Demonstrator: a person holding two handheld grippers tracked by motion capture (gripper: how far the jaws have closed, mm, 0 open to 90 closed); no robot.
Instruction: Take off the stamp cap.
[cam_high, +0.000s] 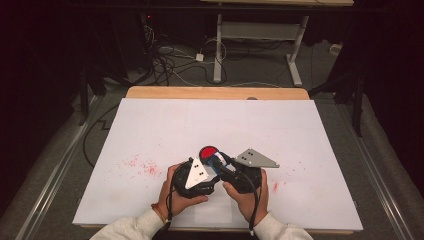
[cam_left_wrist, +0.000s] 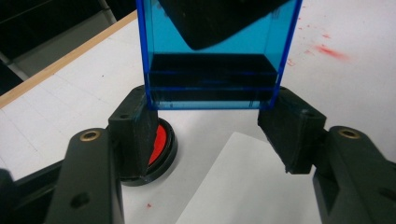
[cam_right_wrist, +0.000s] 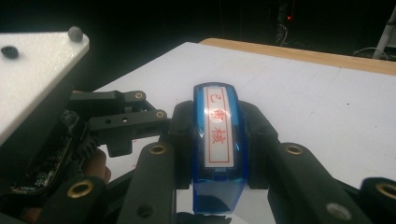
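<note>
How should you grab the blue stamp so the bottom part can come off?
Grip the blue stamp by its two narrow sides, as the right gripper does, jaws coming from the label end. The left gripper pinches the flat base edges from the opposite end; those straight walls give the pads firm hold.

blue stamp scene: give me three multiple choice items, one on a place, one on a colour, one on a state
1. Where does the red ink pad sit?
A. on the white sheet, beside the left claw
B. on the floor
C. on top of the stamp

2. What colour is the lettering on the stamp's label?
A. green
B. red
C. black

3. How does the right claw stand?
A. wide open, holding nothing
B. resting flat on the table
C. shut on the blue stamp

Answers:
1 A, it lies by the left jaw on the sheet.
2 B, red characters on white.
3 C, both jaws press its sides.
</note>
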